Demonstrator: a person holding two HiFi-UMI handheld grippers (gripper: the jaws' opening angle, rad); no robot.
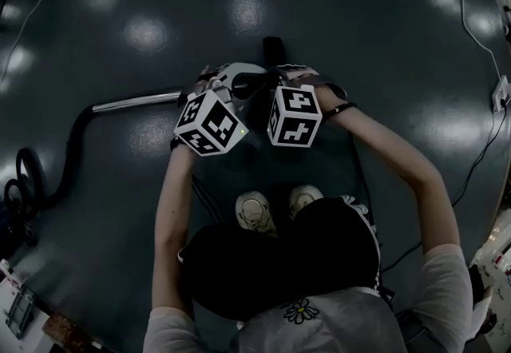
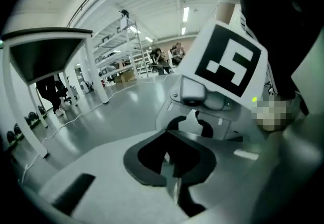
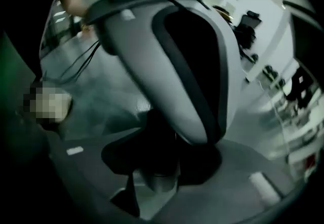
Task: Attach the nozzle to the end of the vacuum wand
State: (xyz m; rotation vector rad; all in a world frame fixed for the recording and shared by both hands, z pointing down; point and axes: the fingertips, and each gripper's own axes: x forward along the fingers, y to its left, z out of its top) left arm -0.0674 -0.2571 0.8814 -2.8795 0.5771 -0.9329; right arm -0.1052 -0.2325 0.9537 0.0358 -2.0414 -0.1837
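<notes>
Head view, looking steeply down on a dark, glossy floor (image 1: 359,16): at far left a black hose (image 1: 73,148) curls away from the chrome vacuum wand (image 1: 136,102), which lies flat on the floor. The wand's near end reaches the left gripper (image 1: 231,81). The person crouches over white shoes (image 1: 255,212) and holds both grippers low, tip to tip and almost touching, with the marker cubes turned upward. A short black piece, apparently the nozzle (image 1: 273,49), lies on the floor just beyond the two tips, apart from the wand. The right gripper (image 1: 267,81) points left toward its partner, and a thin cable (image 1: 479,40) trails along the floor at far right.

Left gripper view shows its black jaws drawn together, only a sliver of light between them and nothing held, with the right gripper's cube looming close ahead. Right gripper view is dim. Its jaws also look pressed together, and the left gripper's grey finger crosses just above them.
</notes>
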